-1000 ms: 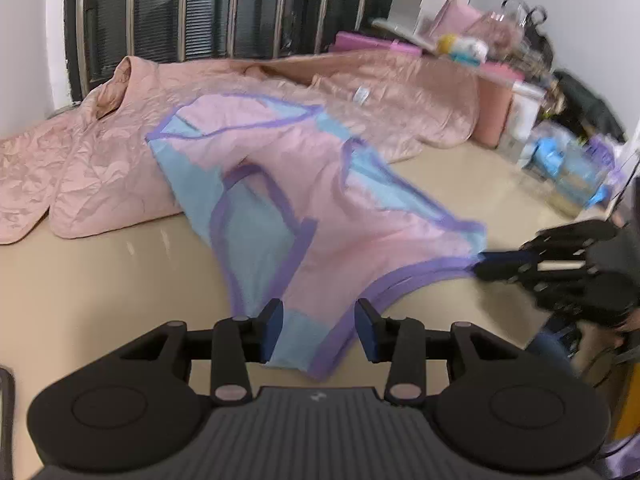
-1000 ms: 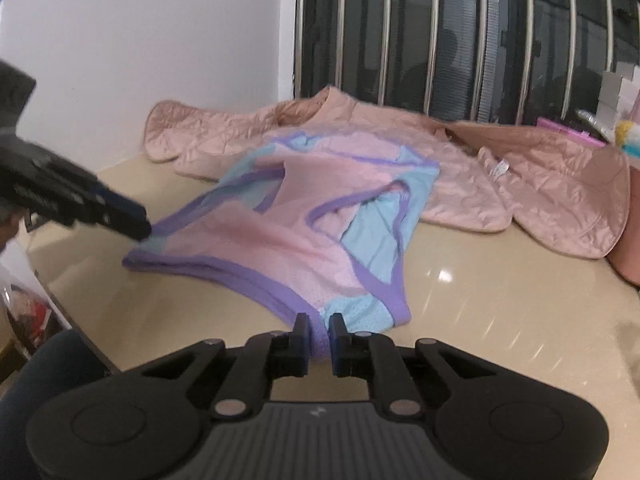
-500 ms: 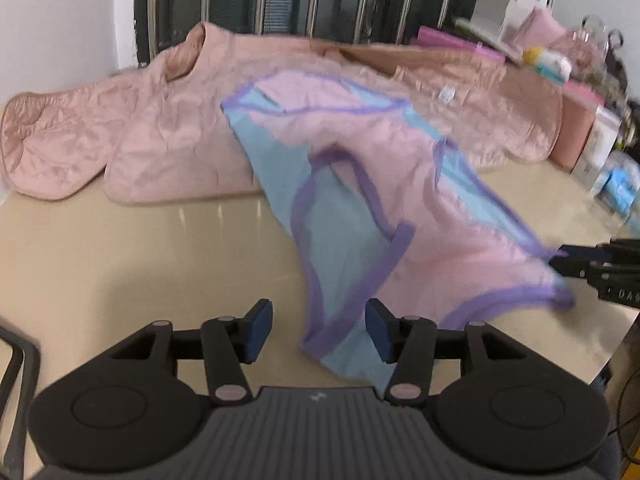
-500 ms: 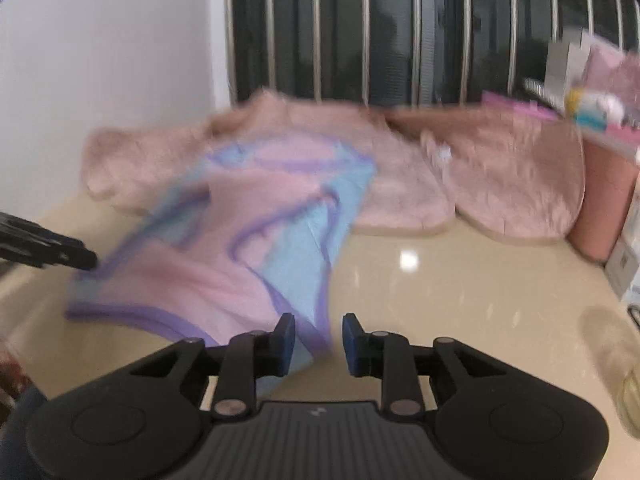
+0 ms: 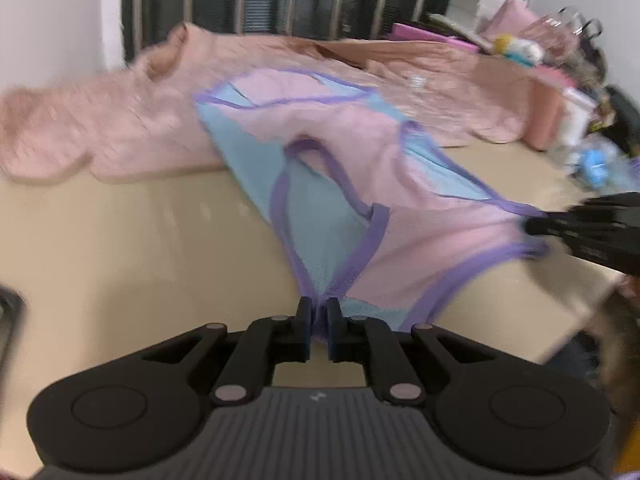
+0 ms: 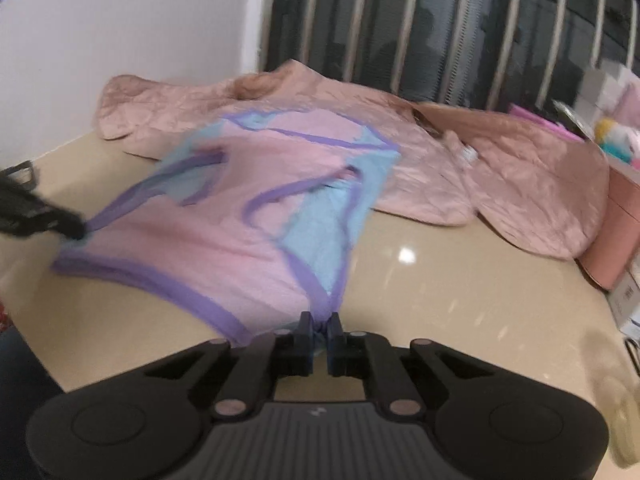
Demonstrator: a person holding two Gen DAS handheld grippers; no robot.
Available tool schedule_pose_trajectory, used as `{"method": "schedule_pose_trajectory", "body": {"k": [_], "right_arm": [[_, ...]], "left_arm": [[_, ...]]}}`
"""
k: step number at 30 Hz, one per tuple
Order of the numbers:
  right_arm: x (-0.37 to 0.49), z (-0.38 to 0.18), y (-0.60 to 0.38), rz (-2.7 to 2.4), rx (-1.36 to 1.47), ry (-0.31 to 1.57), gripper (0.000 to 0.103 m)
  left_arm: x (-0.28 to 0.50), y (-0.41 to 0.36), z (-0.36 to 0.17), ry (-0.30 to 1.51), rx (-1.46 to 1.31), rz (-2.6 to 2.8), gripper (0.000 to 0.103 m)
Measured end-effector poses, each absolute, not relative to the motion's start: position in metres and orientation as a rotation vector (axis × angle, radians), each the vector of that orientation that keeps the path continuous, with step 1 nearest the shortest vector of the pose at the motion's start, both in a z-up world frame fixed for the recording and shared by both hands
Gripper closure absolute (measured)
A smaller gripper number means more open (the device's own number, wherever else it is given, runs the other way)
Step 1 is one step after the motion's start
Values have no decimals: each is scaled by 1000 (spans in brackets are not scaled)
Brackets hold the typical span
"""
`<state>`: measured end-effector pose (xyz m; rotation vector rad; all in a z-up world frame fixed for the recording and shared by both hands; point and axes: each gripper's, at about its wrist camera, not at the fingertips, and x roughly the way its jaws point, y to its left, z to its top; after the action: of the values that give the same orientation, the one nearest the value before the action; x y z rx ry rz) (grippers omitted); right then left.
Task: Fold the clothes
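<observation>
A pink and light-blue top with purple trim lies stretched across the beige table, its far end resting on a pink quilted jacket. It also shows in the right wrist view. My left gripper is shut on the near left hem corner of the top. My right gripper is shut on the near right hem corner. Each gripper shows in the other's view at the hem: the right gripper, the left gripper. The hem is pulled taut between them.
A pink quilted jacket is spread at the back of the table, also in the right wrist view. Barred dark windows stand behind. Boxes, a pink container and clutter crowd the right side.
Both grippers were open half a second ago and have now closed on the two hem corners of the top. The hem is now drawn tight between them.
</observation>
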<state>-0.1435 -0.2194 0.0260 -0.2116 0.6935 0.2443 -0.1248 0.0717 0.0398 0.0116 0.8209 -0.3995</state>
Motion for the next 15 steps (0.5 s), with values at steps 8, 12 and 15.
{"method": "schedule_pose_trajectory", "body": {"k": [8, 12, 15], "right_arm": [[-119, 26, -257, 64, -486, 724, 90], [-143, 53, -257, 75, -404, 630, 80], [-184, 68, -238, 292, -279, 547, 72]], "left_arm": [[-150, 25, 67, 787, -57, -558, 66], [-91, 65, 92, 665, -38, -305, 56], [-26, 86, 99, 650, -54, -169, 54]]}}
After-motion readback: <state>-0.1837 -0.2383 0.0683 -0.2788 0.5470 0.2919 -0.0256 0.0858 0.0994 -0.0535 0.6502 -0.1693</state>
